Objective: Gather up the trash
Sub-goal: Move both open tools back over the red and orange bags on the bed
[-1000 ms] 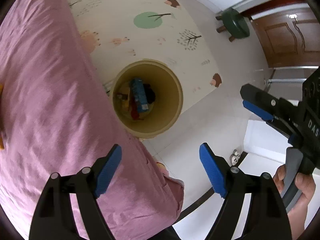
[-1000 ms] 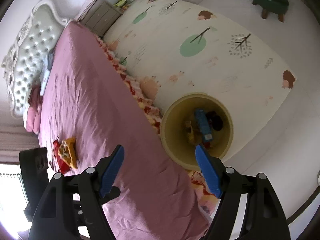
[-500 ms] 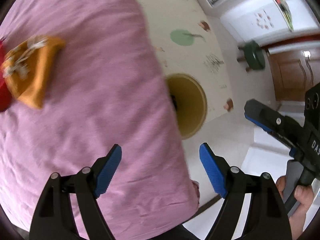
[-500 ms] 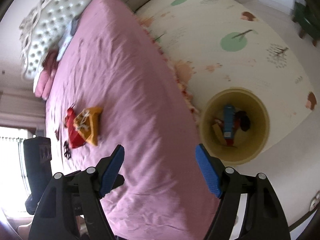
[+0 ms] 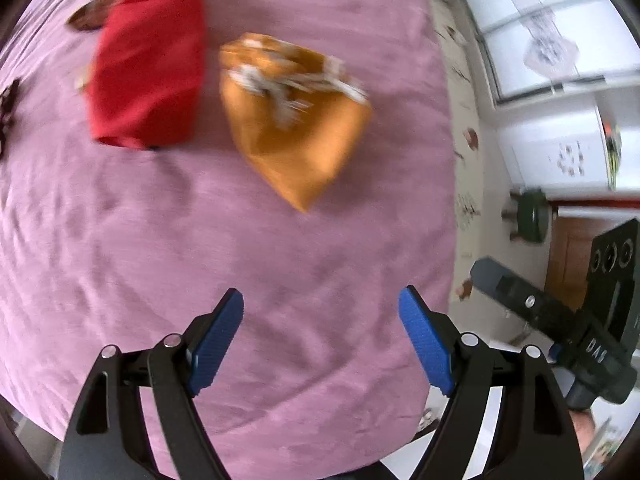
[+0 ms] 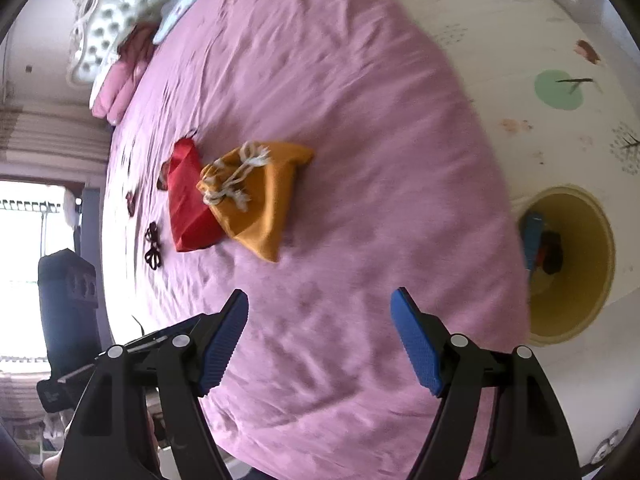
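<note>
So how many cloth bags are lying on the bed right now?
2: an orange drawstring bag mid-bed and a red bag touching its far side, toward the window. Anything tucked behind them would be hidden.

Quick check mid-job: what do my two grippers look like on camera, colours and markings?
Both match: the left gripper and right gripper have black plastic arms with silver rivets and blue ribbed pads on the jaws. The left view also shows the right gripper's black body with white lettering, partly legible. No cables or sleeves show.
</note>
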A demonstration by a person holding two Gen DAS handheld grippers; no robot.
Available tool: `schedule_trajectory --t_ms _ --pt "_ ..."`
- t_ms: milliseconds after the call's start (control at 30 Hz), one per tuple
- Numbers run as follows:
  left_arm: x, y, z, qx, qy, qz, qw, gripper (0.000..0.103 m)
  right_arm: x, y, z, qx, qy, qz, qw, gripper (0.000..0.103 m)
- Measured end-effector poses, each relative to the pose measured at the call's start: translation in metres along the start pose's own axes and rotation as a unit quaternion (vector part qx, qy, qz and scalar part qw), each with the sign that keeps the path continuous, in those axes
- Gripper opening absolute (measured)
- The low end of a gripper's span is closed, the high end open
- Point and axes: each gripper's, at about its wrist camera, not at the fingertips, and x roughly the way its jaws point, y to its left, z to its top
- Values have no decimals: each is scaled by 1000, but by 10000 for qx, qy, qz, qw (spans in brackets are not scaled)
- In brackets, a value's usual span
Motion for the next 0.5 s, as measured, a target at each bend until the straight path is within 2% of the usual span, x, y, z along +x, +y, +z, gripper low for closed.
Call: schedule_trajectory --t_ms 233,500 --pt "-13 67 30 -722 -159 -62 9972 80 43 29 24 -165 246 -90 9995 72" --pt "-15 121 60 -1261 -270 0 9917 80 83 33 55 -147 527 -348 9979 72"
